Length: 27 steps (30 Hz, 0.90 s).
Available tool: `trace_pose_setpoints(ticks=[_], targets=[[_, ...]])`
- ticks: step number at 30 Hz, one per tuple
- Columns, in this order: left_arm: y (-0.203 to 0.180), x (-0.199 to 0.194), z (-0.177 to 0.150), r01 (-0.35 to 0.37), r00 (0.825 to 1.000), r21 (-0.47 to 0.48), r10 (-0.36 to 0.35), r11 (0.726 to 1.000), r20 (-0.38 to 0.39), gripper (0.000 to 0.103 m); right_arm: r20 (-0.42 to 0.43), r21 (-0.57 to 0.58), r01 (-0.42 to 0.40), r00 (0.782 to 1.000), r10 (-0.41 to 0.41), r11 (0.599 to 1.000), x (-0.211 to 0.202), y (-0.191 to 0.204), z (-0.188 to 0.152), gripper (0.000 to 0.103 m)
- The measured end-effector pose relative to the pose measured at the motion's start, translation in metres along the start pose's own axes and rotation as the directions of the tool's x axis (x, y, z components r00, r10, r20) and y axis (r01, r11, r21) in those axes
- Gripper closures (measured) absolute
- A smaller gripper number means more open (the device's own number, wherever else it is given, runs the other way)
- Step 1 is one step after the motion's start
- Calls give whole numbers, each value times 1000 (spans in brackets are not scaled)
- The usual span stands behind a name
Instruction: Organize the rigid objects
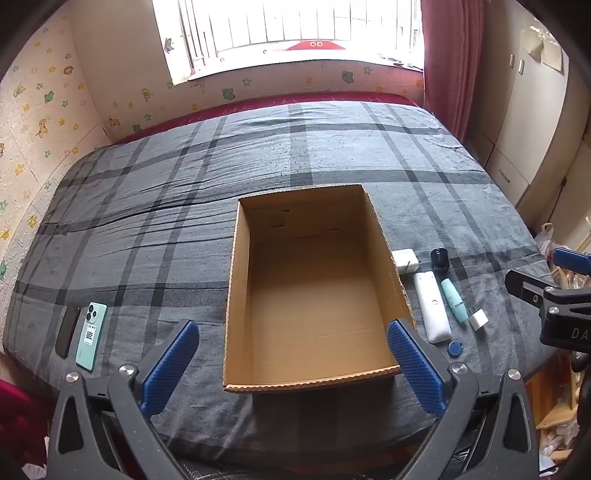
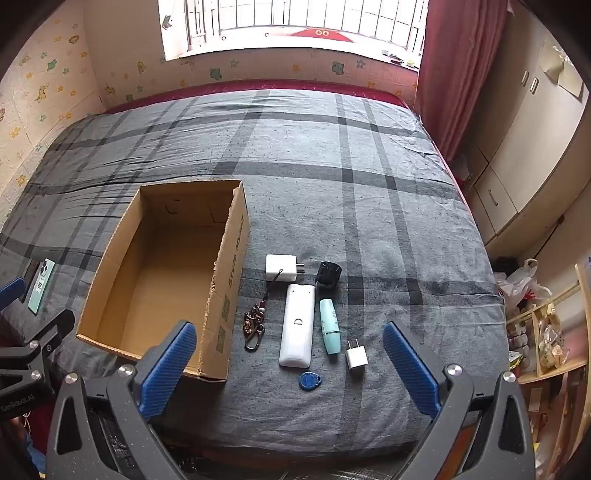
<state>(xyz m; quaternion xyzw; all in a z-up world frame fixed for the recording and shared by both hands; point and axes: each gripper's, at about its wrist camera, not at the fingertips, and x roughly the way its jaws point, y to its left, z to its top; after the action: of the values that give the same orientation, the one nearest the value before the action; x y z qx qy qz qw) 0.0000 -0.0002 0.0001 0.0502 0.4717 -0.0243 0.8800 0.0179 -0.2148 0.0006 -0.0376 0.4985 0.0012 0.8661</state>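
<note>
Currently hovering: left gripper [image 1: 291,363] and right gripper [image 2: 290,363], both released, empty. Advice: seizing white remote [image 2: 297,325] crosswise, lowering into cardboard box [image 2: 236,236].

**A bright bedroom with a checked bed**

A bed [image 1: 258,155] with a grey checked sheet fills the room. Behind it, a barred window [image 1: 295,26] gives strong daylight. Cartoon wallpaper [image 1: 40,110] covers the left wall. A dark red curtain [image 2: 454,74] hangs beside beige wardrobes [image 2: 524,155].
</note>
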Motion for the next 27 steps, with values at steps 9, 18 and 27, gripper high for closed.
trace_pose_setpoints(ticks=[9, 18, 27], targets=[[-1, -4, 4, 14, 1000, 7, -14, 1000, -3, 0, -9, 0, 4, 1000, -4, 1000, 0, 0, -1, 0], [-4, -4, 1, 11, 1000, 16, -11, 1000, 16, 0, -5, -1, 4, 1000, -4, 1000, -2, 0, -2, 0], [-2, -3, 1, 3, 1000, 10, -3, 1000, 17, 0, -4, 0, 2, 1000, -2, 1000, -2, -5, -2, 0]])
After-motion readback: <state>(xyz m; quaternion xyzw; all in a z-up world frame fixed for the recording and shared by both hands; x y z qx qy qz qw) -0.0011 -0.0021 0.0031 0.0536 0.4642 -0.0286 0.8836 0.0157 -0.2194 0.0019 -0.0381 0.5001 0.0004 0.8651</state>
